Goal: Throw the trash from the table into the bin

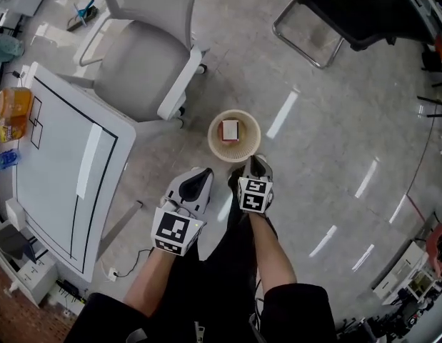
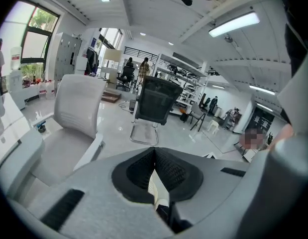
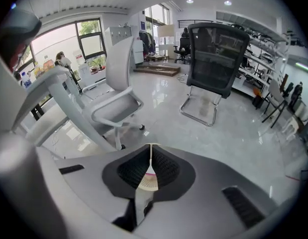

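A round cream wicker bin (image 1: 215, 146) stands on the floor with a red and white packet (image 1: 230, 129) lying inside it. Both grippers hang above the floor just on the near side of the bin. My left gripper (image 1: 201, 174) is shut with nothing in it; in the left gripper view its jaws (image 2: 154, 150) meet at the tips. My right gripper (image 1: 258, 161) is at the bin's near rim, also shut and empty (image 3: 152, 146). A sliver of the bin (image 3: 147, 183) shows below the closed jaws. On the white table (image 1: 63, 163) at the left lie an orange bag (image 1: 12, 113) and a plastic bottle (image 1: 3, 160).
A grey office chair (image 1: 146, 63) stands between the table and the bin. A black chair (image 1: 349, 13) with a chrome sled base is at the far right. Cables and a socket lie on the floor by the table's near corner (image 1: 113, 271).
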`<state>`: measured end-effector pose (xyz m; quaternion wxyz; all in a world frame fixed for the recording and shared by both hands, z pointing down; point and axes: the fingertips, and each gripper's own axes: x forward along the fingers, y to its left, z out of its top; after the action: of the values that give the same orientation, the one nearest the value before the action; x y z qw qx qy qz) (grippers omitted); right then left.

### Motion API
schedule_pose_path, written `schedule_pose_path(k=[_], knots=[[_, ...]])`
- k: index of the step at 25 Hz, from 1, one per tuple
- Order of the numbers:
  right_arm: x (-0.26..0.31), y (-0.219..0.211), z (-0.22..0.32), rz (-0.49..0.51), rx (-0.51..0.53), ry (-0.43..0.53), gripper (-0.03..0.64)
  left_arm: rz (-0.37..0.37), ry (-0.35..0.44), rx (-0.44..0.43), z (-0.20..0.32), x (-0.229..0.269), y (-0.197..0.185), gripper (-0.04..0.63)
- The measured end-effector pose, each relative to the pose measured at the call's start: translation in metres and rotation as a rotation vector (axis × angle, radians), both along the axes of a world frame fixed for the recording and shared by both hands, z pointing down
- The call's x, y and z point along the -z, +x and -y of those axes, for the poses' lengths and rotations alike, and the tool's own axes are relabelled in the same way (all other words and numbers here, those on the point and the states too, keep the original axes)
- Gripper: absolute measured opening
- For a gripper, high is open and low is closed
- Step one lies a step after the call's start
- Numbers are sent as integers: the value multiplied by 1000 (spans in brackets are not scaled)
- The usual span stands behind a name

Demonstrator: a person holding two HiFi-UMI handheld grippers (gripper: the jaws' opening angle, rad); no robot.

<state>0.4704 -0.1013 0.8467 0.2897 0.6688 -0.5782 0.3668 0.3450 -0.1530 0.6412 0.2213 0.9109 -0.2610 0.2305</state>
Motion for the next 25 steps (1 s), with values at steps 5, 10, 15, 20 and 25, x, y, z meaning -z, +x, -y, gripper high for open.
schedule_pose_path(k=[5,10,15,20,25], knots=[[81,-6,2,-26,-21,83,18,-57,72,1,12,61,-3,8],[162,-24,15,-29,-22,171,18,-113,142,18,27,116,-16,8],[244,-43,23,-53,-9,270,18,-152,177,26,36,153,-31,8],[311,-63,29,-73,30,385,18,-174,200,55,34,177,-49,8],[347,-89,33,-50,136,463,18,-169,236,154,29,194,-67,8]])
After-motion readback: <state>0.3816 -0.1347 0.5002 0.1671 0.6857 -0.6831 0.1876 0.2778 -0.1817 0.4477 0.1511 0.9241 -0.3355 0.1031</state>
